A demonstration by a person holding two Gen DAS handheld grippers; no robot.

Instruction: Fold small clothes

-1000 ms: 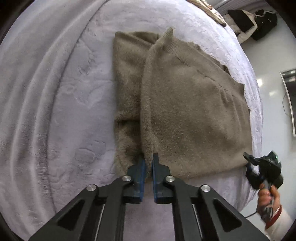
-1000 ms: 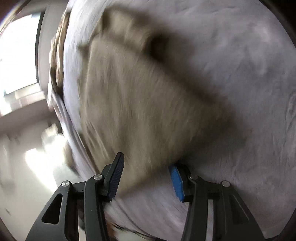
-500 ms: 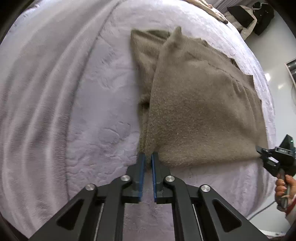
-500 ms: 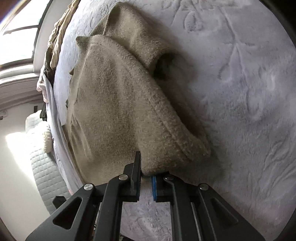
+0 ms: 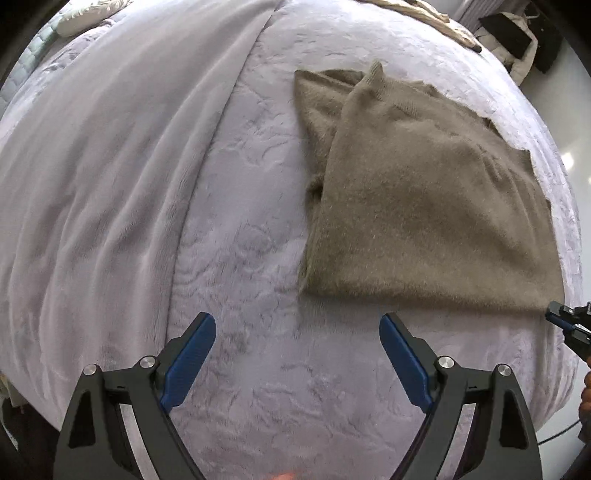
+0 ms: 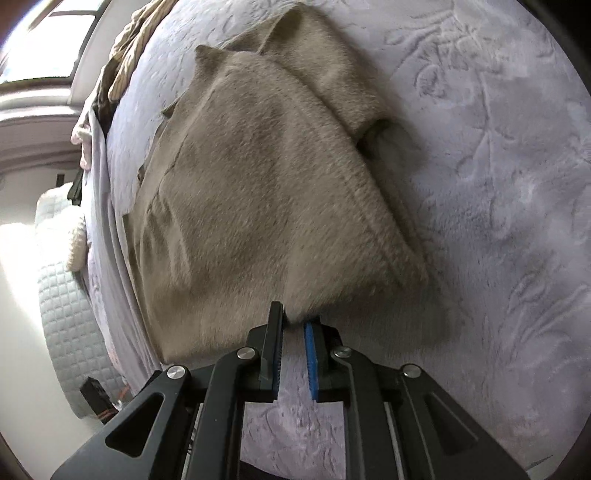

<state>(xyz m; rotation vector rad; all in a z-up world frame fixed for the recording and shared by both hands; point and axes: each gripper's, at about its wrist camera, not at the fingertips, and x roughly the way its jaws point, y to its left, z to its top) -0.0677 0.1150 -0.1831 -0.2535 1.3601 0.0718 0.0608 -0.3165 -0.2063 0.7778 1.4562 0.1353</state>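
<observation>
A taupe fuzzy sweater (image 5: 424,206) lies folded lengthwise on the pale lilac bed cover (image 5: 240,221), one sleeve layer showing along its left side. My left gripper (image 5: 295,319) hovers just short of the sweater's near edge. Its jaws are opening wide with only bedding between them. In the right wrist view the sweater (image 6: 258,192) stretches away from my right gripper (image 6: 295,314). The near hem is drawn to a point between its tips, and the jaws are opening slightly around it. The right gripper (image 5: 557,314) also shows at the sweater's right corner.
A thick fold of blanket (image 5: 92,166) runs down the bed's left side. Loose clothes (image 5: 424,11) lie at the far edge, and dark coats (image 5: 517,37) hang beyond. The bed edge (image 6: 110,240) drops to a quilted grey cushion (image 6: 62,314) and bright floor.
My left gripper let go of the sweater's near edge, opened wide and drew back. My right gripper closed on the hem, rolled and lifted a little.
</observation>
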